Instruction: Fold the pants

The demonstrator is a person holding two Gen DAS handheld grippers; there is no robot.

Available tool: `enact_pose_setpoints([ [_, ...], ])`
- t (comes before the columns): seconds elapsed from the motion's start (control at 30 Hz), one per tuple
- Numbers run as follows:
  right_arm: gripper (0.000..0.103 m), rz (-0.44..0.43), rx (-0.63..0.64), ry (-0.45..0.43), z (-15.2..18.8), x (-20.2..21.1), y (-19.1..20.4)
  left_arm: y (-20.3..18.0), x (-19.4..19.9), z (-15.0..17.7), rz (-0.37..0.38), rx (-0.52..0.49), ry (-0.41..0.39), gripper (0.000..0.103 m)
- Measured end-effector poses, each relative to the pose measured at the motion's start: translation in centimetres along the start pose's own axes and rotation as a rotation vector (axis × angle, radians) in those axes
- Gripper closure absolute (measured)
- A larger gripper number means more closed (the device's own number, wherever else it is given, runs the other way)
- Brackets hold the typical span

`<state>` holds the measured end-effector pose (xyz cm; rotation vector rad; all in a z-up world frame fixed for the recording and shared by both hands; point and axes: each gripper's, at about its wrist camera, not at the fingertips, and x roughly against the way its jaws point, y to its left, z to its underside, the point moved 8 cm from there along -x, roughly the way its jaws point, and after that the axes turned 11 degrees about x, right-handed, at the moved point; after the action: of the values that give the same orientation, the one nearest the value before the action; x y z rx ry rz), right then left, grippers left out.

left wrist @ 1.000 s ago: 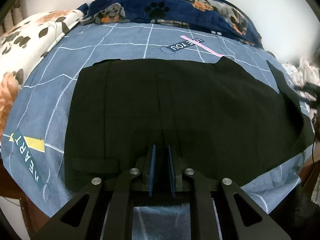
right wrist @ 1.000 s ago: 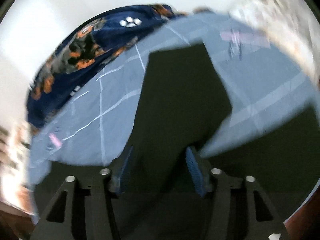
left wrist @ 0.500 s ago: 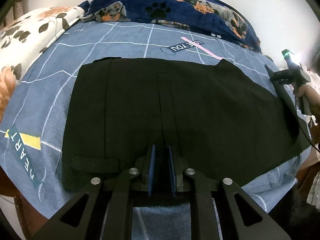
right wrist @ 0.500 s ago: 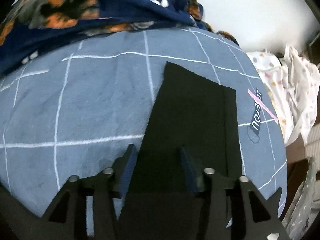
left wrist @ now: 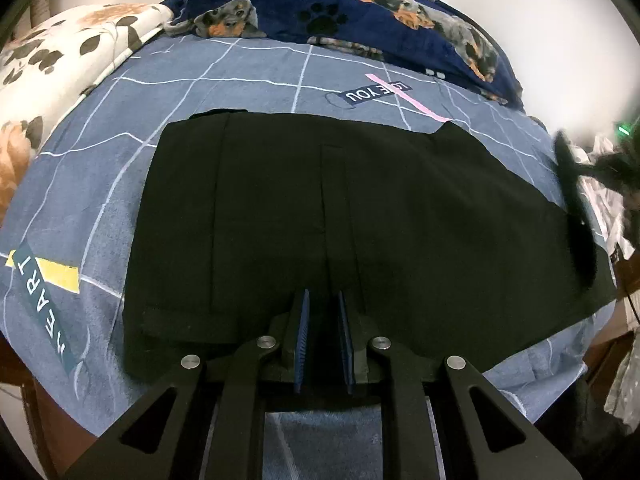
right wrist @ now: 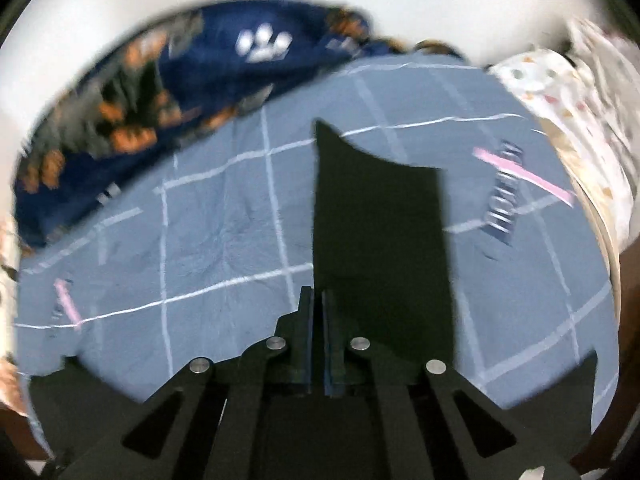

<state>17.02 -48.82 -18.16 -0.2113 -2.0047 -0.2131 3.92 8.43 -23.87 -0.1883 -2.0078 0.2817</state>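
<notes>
Since half a second ago the right tool has drawn its fingers together from a wide gap to a narrow slit, seemingly pinching the edge of the black pants, and its view has gone blurred with motion. From the left wrist camera the right tool shows as a dark smear at the far right end of the cloth, where that end appears lifted off the bed.

The left tool sits almost unchanged at the near edge of the pants. Its blue pads stand a small gap apart, and black cloth lies between and beneath them; whether they actually grip it cannot be told.

The pants lie spread flat across the blue grid-patterned bed sheet, with a navy dog-print blanket bunched at the far side and a floral pillow at the left.

In handling, the fabric looks thin, light and limp: it lies close to the sheet and will probably sag wherever it is not supported. It is neither fragile nor slippery to judge by its matte surface. Good places to take hold are the hemmed ends and the side edge, pinching both layers, so that one end can be carried over the other without the layers sliding apart.
</notes>
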Motion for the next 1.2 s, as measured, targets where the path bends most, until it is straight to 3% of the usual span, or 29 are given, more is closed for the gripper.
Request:
enact_pose_setpoints([
  [0.17, 0.101, -0.061, -0.171, -0.13, 6.2, 8.2, -6.4, -0.1, 0.0, 0.0, -0.008, -0.009, -0.002, 0.086],
  [0.27, 0.101, -0.082, -0.294, -0.163, 11.1, 10.6, -10.3, -0.1, 0.0, 0.1, -0.012, -0.018, -0.004, 0.086],
  [0.4, 0.101, -0.151, -0.478, -0.163, 18.1, 9.7, -15.1, -0.3, 0.0, 0.2, -0.026, -0.044, -0.016, 0.085],
  [0.47, 0.1, -0.239, -0.559, -0.18, 20.3, 8.7, -16.2, -0.4, -0.1, 0.1, -0.032, -0.052, -0.018, 0.084],
  [0.5, 0.094, -0.249, -0.609, -0.194, 21.3, 8.3, -17.0, -0.4, -0.1, 0.1, -0.035, -0.055, -0.018, 0.084],
  [0.67, 0.091, -0.336, -0.749, -0.274, 22.8, 7.6, -19.4, -0.4, -0.1, 0.1, -0.041, -0.061, -0.018, 0.082],
  [0.7, 0.072, -0.325, -0.76, -0.264, 22.9, 7.5, -19.7, -0.4, 0.0, 0.1, -0.042, -0.06, -0.017, 0.082],
  [0.77, 0.052, -0.274, -0.798, -0.269, 23.4, 7.8, -20.5, -0.3, -0.1, 0.1, -0.041, -0.062, -0.017, 0.082],
  [0.9, 0.052, -0.263, -0.838, -0.321, 24.1, 8.5, -21.8, -0.3, 0.0, 0.1, -0.038, -0.063, -0.017, 0.079],
  [1.07, 0.052, -0.331, -0.864, -0.281, 24.8, 6.8, -21.8, -0.3, 0.0, 0.1, -0.04, -0.065, -0.018, 0.078],
  [1.2, 0.052, -0.375, -0.865, -0.308, 23.8, 6.2, -21.3, -0.3, -0.1, 0.1, -0.044, -0.067, -0.022, 0.077],
])
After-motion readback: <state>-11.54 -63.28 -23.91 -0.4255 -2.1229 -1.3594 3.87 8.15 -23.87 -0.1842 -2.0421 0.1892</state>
